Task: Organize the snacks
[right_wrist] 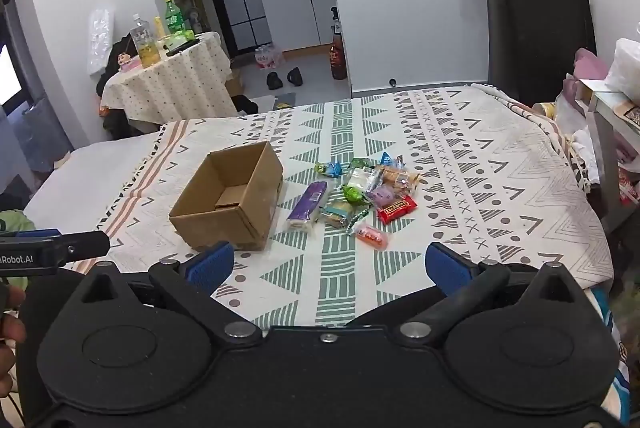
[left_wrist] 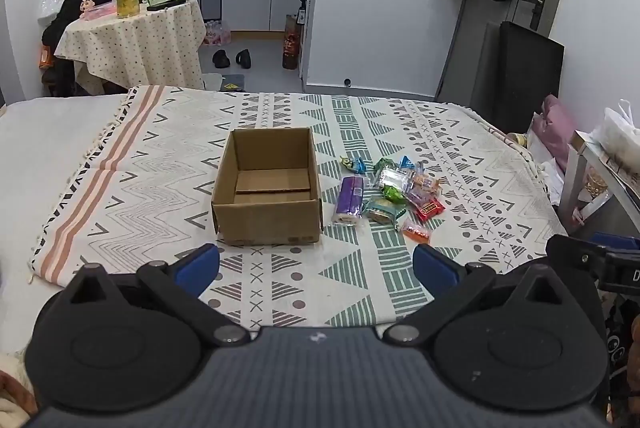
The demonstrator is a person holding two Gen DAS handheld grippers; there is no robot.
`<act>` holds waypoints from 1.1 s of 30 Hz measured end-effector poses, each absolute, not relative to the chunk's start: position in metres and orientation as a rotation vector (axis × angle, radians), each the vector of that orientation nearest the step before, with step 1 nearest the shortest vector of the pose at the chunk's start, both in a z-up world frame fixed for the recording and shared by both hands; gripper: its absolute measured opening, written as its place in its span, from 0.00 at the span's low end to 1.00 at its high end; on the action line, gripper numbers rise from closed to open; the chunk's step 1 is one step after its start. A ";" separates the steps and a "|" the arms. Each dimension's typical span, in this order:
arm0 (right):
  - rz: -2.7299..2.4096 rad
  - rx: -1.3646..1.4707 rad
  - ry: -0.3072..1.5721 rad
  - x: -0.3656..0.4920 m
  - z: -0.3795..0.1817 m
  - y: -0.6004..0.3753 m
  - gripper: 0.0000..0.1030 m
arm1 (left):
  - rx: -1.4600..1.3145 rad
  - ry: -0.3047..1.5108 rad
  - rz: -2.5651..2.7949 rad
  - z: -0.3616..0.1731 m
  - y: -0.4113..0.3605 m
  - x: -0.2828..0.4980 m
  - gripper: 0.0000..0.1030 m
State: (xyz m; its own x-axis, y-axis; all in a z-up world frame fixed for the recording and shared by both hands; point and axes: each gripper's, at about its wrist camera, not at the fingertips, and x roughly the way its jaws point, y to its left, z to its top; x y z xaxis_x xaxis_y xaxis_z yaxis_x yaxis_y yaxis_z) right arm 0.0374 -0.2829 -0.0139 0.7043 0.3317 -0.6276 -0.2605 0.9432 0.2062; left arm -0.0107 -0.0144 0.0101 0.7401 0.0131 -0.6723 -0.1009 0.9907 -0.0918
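Both pairs of blue-padded fingers stood spread wide with nothing between them: the left gripper [left_wrist: 316, 266] and the right gripper [right_wrist: 330, 264] hung over the near edge of the patterned blanket [left_wrist: 460, 147], short of everything they had to move.

All the snacks [right_wrist: 360, 193] lay in one loose pile on the blanket, just to the right of the cardboard box [right_wrist: 228, 197], which stood open-topped and empty. A purple packet [right_wrist: 308, 205] lay nearest the box, close beside it but apart; a red packet [right_wrist: 396, 208] sat at the pile's far right, an orange-pink one [right_wrist: 372, 236] nearest the grippers, and small green and blue wrapped pieces overlapped in the middle.

Judging from this layout, the main risk was the clutter. Wrappers overlapped and looked thin and slippery, so a pinch into the middle would likely catch two at once or skid off the film. Soft bedding under the blanket would give under a downward press, letting a flat packet sink away from the pads or bunching cloth into the grip. Light and unweighted, the box could slide or tip if a finger clipped its near wall during a drop. With the two grippers side by side, reaching for the same pile might also bring them into each other.
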 end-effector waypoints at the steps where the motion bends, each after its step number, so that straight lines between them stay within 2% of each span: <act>1: 0.330 0.105 0.717 0.038 -0.014 -0.283 1.00 | -0.126 0.736 0.062 0.009 -0.014 -0.010 0.99; 33: 0.341 0.108 0.728 0.042 -0.019 -0.282 1.00 | -0.099 0.746 0.065 0.012 -0.019 -0.007 0.99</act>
